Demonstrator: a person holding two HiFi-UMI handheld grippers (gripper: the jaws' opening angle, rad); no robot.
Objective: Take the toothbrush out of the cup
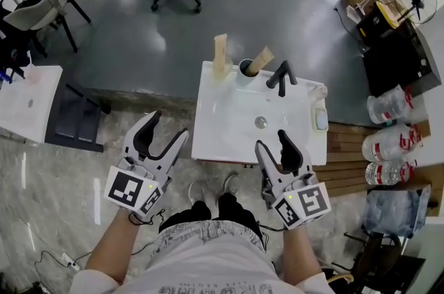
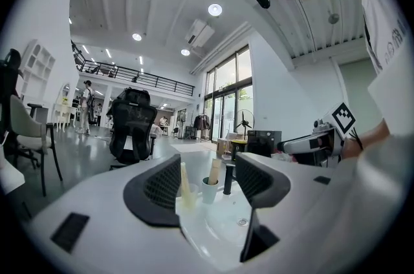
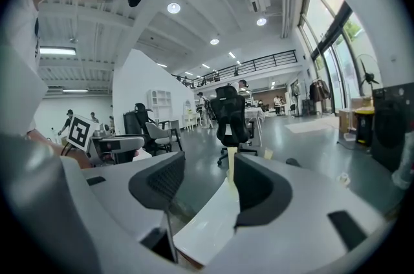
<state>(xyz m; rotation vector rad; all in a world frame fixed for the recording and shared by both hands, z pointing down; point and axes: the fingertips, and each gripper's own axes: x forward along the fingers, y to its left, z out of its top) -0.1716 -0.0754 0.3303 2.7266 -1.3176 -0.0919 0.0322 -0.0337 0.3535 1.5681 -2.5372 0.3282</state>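
White sink [image 1: 229,112]; toothbrush [image 1: 261,58] in cup [image 1: 245,68]

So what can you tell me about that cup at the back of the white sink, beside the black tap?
The cup is small, round and pale, probably plastic, with a dark open mouth. It stands upright on the back edge of the sink, just left of the black tap. A broad tan handle, likely the toothbrush, stands in it, leaning towards the tap. A taller pale piece stands close on its other side.
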